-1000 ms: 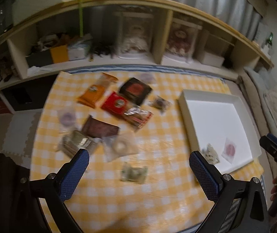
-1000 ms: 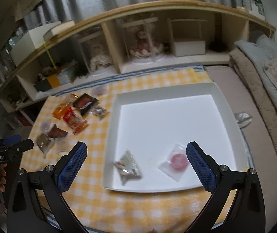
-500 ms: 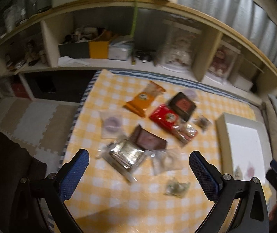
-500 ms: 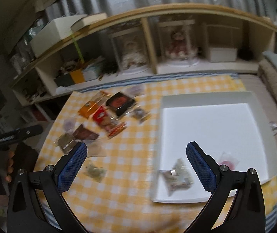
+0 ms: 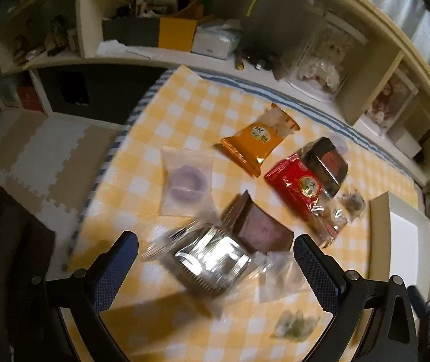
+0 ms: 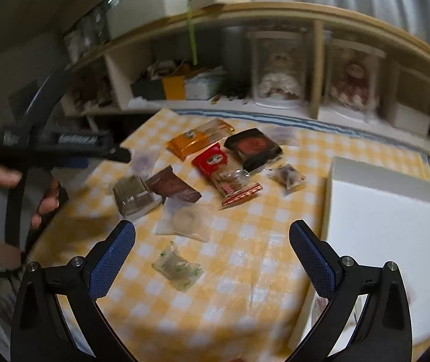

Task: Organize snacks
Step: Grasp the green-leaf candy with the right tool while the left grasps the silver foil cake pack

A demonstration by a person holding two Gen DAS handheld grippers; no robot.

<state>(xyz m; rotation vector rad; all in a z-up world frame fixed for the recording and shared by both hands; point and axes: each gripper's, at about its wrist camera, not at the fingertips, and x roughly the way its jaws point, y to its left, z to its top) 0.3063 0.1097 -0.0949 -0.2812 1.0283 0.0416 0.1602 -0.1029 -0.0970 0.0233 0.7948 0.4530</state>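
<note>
Gaping wide and empty, left gripper (image 5: 215, 259) and right gripper (image 6: 212, 241) overhang the tablecloth's (image 6: 245, 286) near edge.

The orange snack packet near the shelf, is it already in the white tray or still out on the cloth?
Out. The orange packet lies on the checked cloth, left of the white tray.

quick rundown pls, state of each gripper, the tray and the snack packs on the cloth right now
left gripper: open, nothing held, above the silver pack
right gripper: open, nothing held
silver pack: flat on the cloth, sealed
brown pack: on the cloth, corner touching the silver pack
orange pack: lying flat, sealed
red pack: black pack overlaps one end
white tray: visible part bare
</note>
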